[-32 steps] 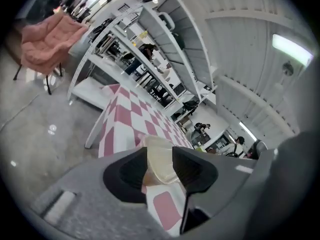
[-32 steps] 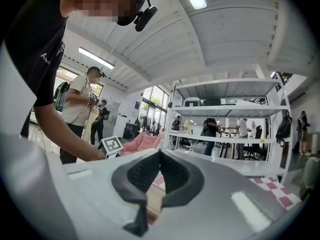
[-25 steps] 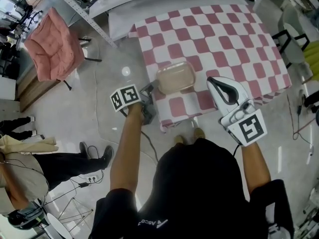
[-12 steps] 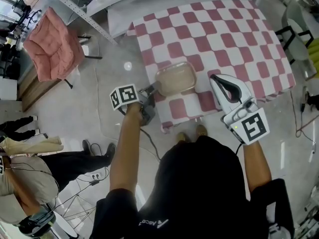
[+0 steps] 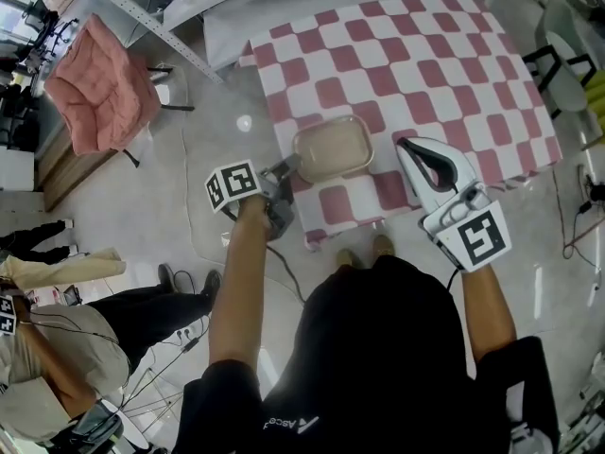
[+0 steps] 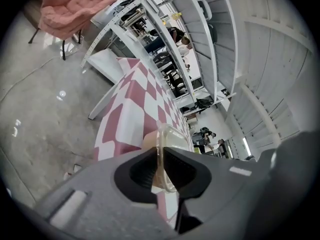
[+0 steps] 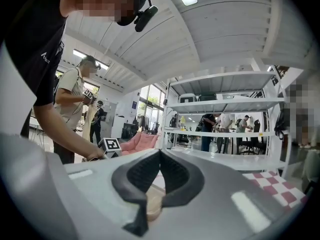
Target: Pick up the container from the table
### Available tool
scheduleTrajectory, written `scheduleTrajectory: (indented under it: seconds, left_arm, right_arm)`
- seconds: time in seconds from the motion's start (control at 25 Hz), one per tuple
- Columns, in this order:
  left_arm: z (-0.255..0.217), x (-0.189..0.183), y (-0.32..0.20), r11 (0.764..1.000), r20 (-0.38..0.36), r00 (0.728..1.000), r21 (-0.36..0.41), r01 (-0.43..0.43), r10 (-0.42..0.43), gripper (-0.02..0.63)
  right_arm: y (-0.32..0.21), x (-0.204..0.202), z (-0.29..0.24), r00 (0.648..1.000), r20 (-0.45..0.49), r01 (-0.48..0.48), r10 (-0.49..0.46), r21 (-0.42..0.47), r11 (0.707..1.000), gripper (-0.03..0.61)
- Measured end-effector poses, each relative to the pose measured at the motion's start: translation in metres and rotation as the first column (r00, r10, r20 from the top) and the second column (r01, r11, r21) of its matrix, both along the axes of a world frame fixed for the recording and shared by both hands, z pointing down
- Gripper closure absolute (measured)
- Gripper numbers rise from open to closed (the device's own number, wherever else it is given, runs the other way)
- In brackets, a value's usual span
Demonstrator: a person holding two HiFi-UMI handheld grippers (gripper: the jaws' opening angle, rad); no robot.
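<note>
While the left gripper point(image 6: 160, 150) is closing, I see the thin clear lip of the container point(image 5: 333, 149) standing between its jaws, and both tips look to be right against it. So that claw is pinching the rim at the container's near-left corner. The right gripper point(image 7: 160, 153) has its jaws pressed together with nothing in them. It sits just beside the container's right end, and I can't tell whether it touches.

The container is on the checked table point(image 5: 425, 55), close to the near-left edge, lid on, with something beige inside that I can't identify.

Handling guess: it's thin see-through plastic, so probably light, with a bendy, slick rim. Held by one corner alone, it will likely sag or twist, and the lid might pop. The best hold is on the lip, deep in the pads. The opposite end wants support too, with a gentle squeeze since the walls look crushable.
</note>
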State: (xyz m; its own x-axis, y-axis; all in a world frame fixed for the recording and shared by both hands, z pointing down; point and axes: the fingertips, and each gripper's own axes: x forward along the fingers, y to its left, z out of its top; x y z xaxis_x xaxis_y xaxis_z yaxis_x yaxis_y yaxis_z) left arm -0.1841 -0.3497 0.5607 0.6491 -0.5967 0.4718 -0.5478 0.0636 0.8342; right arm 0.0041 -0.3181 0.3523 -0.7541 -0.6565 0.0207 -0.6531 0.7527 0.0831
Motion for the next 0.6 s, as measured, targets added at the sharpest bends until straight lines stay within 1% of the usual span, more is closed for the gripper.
scheduleTrajectory:
  seconds: [0.24, 0.36, 0.6]
  left_arm:
    - [-0.026, 0.007, 0.002, 0.999, -0.018, 0.999, 0.040, 0.029, -0.028, 0.566]
    - [-0.044, 0.015, 0.007, 0.998, -0.016, 1.000, 0.064, 0.028, -0.027, 0.566]
    - [-0.084, 0.028, 0.019, 0.991, -0.020, 1.000, 0.133, 0.019, -0.016, 0.566]
  right_arm:
    - [0.000, 0.006, -0.003, 1.000, 0.009, -0.005, 0.005, 0.010, 1.000, 0.575]
    - [0.002, 0.009, -0.006, 1.000, 0.010, 0.007, -0.007, 0.026, 1.000, 0.575]
    - [0.013, 0.024, -0.004, 1.000, 0.029, -0.012, 0.011, 0.015, 1.000, 0.575]
